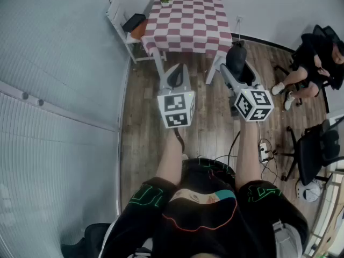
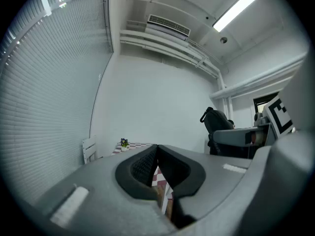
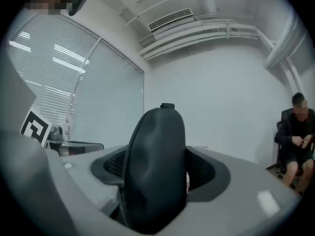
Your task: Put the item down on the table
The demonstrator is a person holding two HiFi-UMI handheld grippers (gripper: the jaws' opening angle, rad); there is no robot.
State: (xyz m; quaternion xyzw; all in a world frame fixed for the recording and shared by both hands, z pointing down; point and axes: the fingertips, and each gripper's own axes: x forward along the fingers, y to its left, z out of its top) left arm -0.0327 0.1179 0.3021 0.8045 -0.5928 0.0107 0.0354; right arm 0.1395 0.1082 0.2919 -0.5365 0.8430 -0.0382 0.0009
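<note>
Two jaws of the right hand-held gripper stand wide, clamped on a black pouch, upright between them; the left hand-held gripper is closed, empty. Pouch seems light, soft-shelled, squashy, best held mid-body. Checkered surface lies well ahead.

Case: matt black synthetic cloth, smooth, zipped. Right tongs: matt grey plastic, cross-hatched black pads. Tablecloth: checked cloth. Floor: wood-look planks.
</note>
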